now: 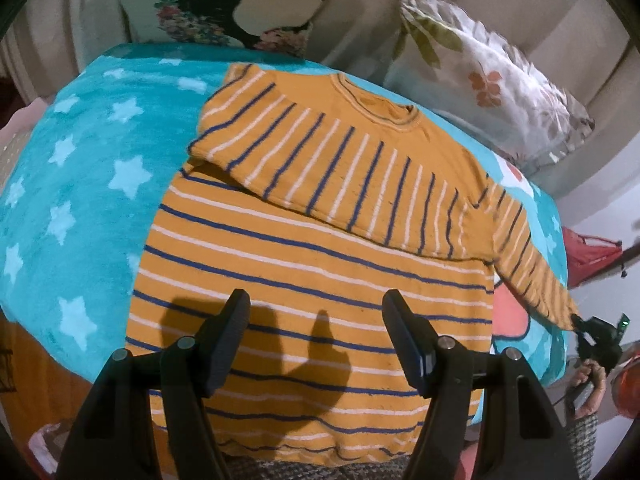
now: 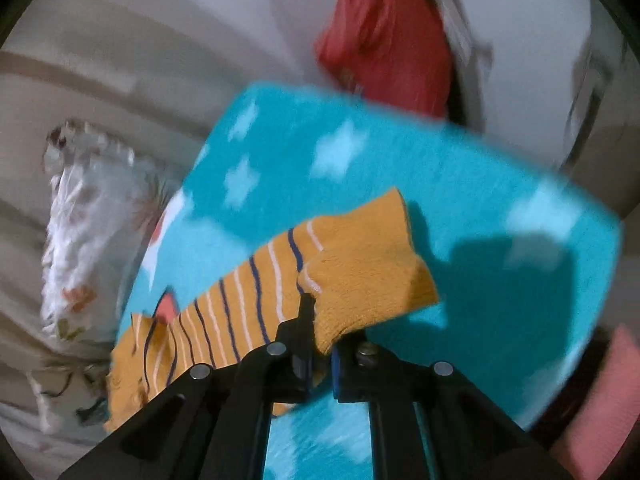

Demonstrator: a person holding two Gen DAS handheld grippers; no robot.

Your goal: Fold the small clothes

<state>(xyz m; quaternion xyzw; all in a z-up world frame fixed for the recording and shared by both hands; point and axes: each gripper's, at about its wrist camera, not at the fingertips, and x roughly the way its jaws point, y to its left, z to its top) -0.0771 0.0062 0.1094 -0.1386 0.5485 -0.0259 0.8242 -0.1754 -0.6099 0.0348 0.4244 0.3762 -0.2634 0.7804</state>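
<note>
A small orange sweater (image 1: pixel 320 264) with blue and white stripes lies flat on a turquoise star blanket (image 1: pixel 80 168). Its left sleeve (image 1: pixel 304 152) is folded across the chest. My left gripper (image 1: pixel 316 340) is open and empty, hovering over the sweater's lower body. The right sleeve (image 1: pixel 528 256) stretches out to the right, lifted at its cuff. My right gripper (image 2: pixel 324 320) is shut on that sleeve cuff (image 2: pixel 360 264) and holds it above the blanket (image 2: pixel 460 208); it also shows at the right edge of the left wrist view (image 1: pixel 592 332).
A floral pillow (image 1: pixel 492 80) lies behind the blanket on the right, also in the right wrist view (image 2: pixel 84 216). A cushion with a dark printed figure (image 1: pixel 208 12) stands at the back. A red bag (image 2: pixel 384 40) sits beyond the blanket's edge.
</note>
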